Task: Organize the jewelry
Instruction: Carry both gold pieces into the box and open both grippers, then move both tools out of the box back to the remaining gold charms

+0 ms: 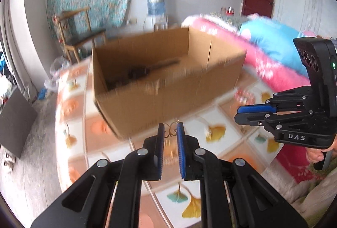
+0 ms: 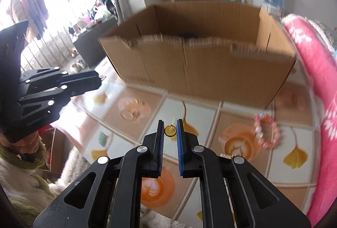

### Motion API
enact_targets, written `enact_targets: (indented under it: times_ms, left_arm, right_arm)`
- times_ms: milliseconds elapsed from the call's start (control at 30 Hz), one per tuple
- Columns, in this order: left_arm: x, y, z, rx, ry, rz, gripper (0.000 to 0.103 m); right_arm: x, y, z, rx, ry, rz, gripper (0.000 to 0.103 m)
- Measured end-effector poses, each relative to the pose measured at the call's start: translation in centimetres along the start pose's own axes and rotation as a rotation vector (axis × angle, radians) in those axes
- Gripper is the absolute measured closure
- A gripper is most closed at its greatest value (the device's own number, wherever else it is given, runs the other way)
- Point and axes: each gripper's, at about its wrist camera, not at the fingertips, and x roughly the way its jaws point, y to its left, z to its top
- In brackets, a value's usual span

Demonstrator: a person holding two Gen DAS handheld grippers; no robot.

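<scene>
Pads of the right gripper [image 2: 170, 130] pinch a gold ring [image 2: 170, 130] above the tablecloth [image 2: 242, 118]; the left gripper [image 1: 170, 133] clamps a gold ornament [image 1: 171, 132]. Beyond sit a pink bracelet [image 2: 267, 131] and a cardboard box [image 2: 200, 72].

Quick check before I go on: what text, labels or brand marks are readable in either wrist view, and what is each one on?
"UAS": raised letters on the black body of the right gripper, in the left wrist view.
Small pale print on the body of the left gripper, in the right wrist view: too faint to read.
Dark print low on the front wall of the cardboard box: blurred, unreadable.
No other text shows.
</scene>
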Motion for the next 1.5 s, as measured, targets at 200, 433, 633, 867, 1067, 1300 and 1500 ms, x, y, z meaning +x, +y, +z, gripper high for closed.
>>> enact_targets:
  times_ms: [200, 433, 633, 867, 1067, 1300, 1500]
  left_arm:
    - [-1.4, 0.7, 6.1, 0.032, -0.145, -0.066, 0.092]
    - [9.1, 2.5, 12.4, -0.02, 0.103, -0.192, 0.091]
    - [16.9, 3.9, 13.7, -0.121, 0.356, -0.241, 0.091]
    - [20.1, 4.5, 13.1, -0.207, 0.458, -0.242, 0.09]
    - [20.4, 5.8, 13.1, -0.287, 0.453, -0.273, 0.081]
    - [15.4, 6.8, 13.7, -0.309, 0.313, -0.253, 0.081]
    - [6.4, 7.2, 12.7, -0.274, 0.118, -0.23, 0.073]
  right_arm:
    - [-3.3, 0.1, 7.4, -0.11, -0.137, 0.036, 0.093]
    - [5.5, -5.9, 16.0, -0.037, 0.129, 0.083, 0.093]
    - [14.4, -10.4, 18.0, 0.121, 0.394, 0.094, 0.093]
    - [17.5, -12.3, 17.6, 0.159, 0.464, 0.054, 0.09]
    - [16.1, -12.2, 17.2, 0.187, 0.412, 0.061, 0.082]
    - [10.3, -11.8, 17.1, 0.192, 0.276, 0.078, 0.081]
    - [1.8, -9.8, 15.1, 0.139, 0.102, 0.134, 0.074]
